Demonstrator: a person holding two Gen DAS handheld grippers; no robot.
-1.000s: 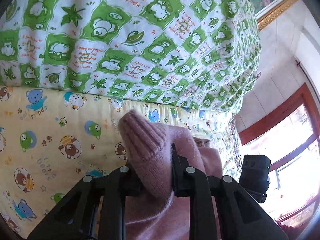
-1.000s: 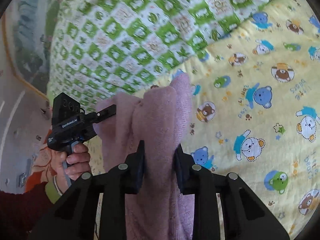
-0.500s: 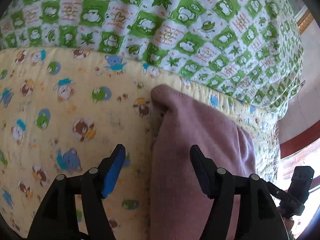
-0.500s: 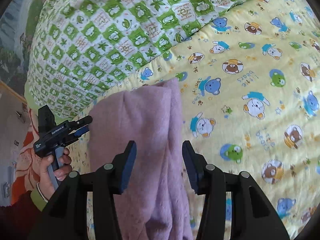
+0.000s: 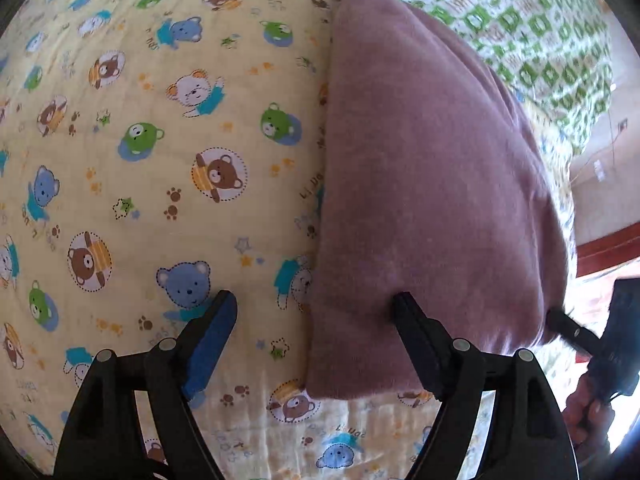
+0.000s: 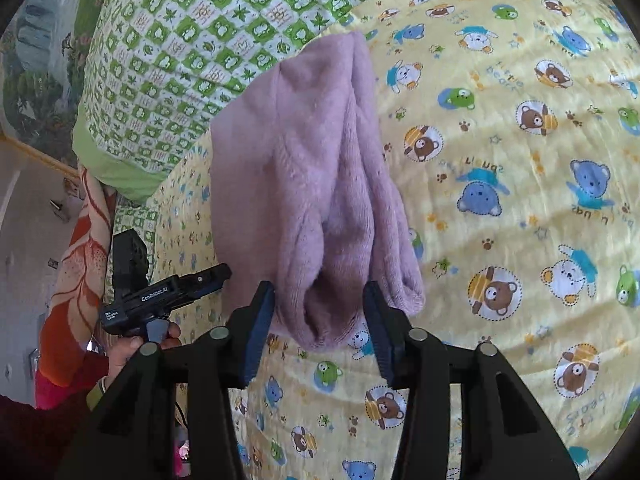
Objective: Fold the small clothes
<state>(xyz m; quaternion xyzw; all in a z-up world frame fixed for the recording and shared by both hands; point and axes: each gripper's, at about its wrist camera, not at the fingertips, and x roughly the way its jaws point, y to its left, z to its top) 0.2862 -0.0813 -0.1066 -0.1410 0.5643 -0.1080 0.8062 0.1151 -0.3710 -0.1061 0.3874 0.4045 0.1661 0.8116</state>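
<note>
A pink knitted garment [image 5: 432, 184] lies folded lengthwise on the yellow bear-print sheet [image 5: 152, 160]; it also shows in the right wrist view [image 6: 312, 184]. My left gripper [image 5: 316, 312] is open and empty over the garment's near left edge, its right finger in front of the cloth. My right gripper [image 6: 320, 300] is open and empty, its jaws either side of the garment's near end without gripping it. The left gripper also appears in the right wrist view [image 6: 160, 296], and the right gripper shows at the right edge of the left wrist view [image 5: 600, 340].
A green-and-white checked quilt [image 6: 200, 48] lies bunched along the far side of the sheet [image 6: 520, 160]. An orange floral cloth [image 6: 80, 264] hangs at the bed's left edge. A wall and red window frame [image 5: 608, 248] show at the right.
Both grippers let go of the garment and opened. It dropped onto the sheet, and both grippers have pulled back toward its near end.
</note>
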